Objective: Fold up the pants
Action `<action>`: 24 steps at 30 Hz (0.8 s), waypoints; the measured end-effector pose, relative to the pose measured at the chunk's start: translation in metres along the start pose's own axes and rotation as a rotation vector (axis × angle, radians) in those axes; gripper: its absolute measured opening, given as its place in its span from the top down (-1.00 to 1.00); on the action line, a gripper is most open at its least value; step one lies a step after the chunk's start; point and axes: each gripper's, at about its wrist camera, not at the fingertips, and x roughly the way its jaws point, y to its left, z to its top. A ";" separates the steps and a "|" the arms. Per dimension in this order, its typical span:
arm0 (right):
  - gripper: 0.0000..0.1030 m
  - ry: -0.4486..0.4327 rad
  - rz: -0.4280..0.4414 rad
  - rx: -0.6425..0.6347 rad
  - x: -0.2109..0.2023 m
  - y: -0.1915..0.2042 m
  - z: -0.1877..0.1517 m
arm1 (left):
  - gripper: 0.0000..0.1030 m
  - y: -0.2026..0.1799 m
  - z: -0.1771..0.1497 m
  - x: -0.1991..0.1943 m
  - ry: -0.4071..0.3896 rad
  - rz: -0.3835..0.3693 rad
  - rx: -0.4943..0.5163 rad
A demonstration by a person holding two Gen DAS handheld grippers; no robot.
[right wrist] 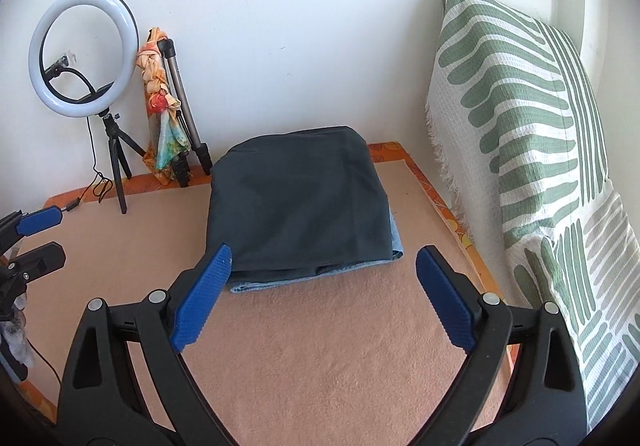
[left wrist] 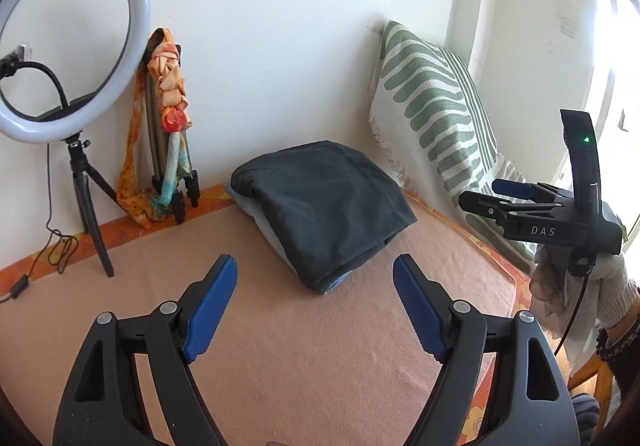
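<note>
Blue-padded jaws of the left gripper [left wrist: 314, 272] stand wide apart low in the left wrist view, with nothing between them but bare pinkish-tan blanket [left wrist: 280, 346]. The right gripper [right wrist: 323, 266] stands just as wide in its own view, also holding nothing; its left pad overlaps the near edge of the pants in the picture, but whether it touches the cloth cannot be told.

The dark pants [right wrist: 300, 202] lie folded into a compact, roughly rectangular bundle toward the far side of the surface, near the white wall [right wrist: 280, 6]. They rest on top of a folded light blue garment [right wrist: 280, 280], whose edge shows along the near side and at the right corner. From the right wrist view the bundle's long axis runs away from the camera toward the wall, with a rounded fold at the far end and layered open edges at the near end. From the left wrist view the same bundle [left wrist: 328, 206] sits skewed, its near corner pointing down toward the camera.

To the left a ring light [right wrist: 82, 52] stands on a small tripod, beside a folded tripod wrapped in an orange patterned scarf [right wrist: 162, 106]. A green-and-white patterned throw [right wrist: 520, 126] drapes along the right side. The right gripper also appears at the right edge of the left wrist view, held by a gloved hand [left wrist: 576, 282].
</note>
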 end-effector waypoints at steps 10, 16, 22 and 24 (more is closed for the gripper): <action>-0.86 -0.044 -0.027 0.032 -0.037 0.027 -0.043 | -0.61 -0.001 -0.038 -0.044 -0.033 0.053 -0.018; -0.86 -0.074 -0.031 0.053 -0.045 0.035 -0.057 | -0.72 0.006 -0.051 -0.056 -0.054 0.098 -0.047; -0.97 -0.103 -0.057 0.065 -0.047 0.040 -0.067 | -0.88 0.009 -0.057 -0.059 -0.065 0.133 -0.042; -0.97 -0.105 -0.057 0.056 -0.046 0.042 -0.070 | -0.96 0.009 -0.061 -0.061 -0.081 0.147 -0.044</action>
